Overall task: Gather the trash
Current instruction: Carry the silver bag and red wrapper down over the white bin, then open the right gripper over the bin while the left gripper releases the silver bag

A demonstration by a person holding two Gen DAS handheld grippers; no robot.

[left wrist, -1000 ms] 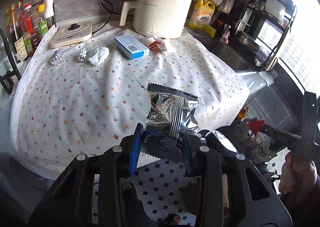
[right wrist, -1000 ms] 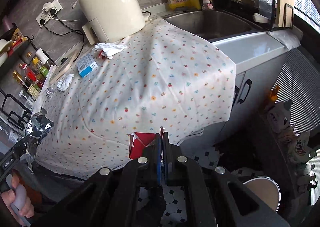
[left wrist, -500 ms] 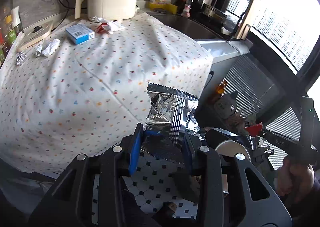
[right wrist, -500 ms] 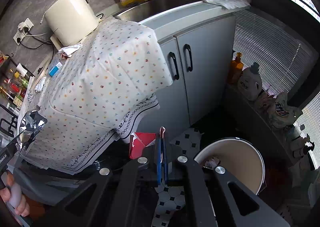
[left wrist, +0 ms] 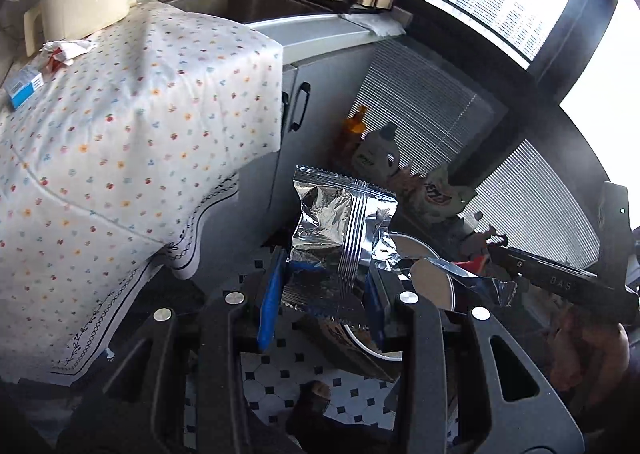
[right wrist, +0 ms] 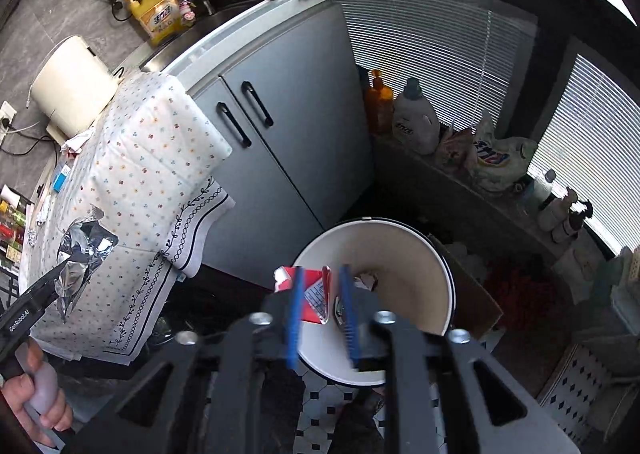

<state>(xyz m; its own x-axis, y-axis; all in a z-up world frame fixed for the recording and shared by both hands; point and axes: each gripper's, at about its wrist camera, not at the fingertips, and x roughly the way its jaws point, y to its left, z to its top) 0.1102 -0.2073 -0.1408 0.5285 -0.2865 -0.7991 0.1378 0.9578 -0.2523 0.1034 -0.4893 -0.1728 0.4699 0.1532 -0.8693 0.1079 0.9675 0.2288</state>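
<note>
The left gripper (left wrist: 322,300) pinches a crinkled silver foil snack wrapper (left wrist: 340,226) with serrated ends and a ribbed seam, standing up at 12 o'clock from its blue pads. The right gripper (right wrist: 322,308) has its fingers spread; a red-and-white carton scrap (right wrist: 308,292) sits loose between them, against the left pad. Just beyond, at 1 o'clock, a round white trash bin (right wrist: 400,254) with a smooth cream interior stands on the tiled floor. Farther, at 10 o'clock, a dotted white tablecloth (right wrist: 152,174) drapes beside grey cabinet doors (right wrist: 288,134).
</note>
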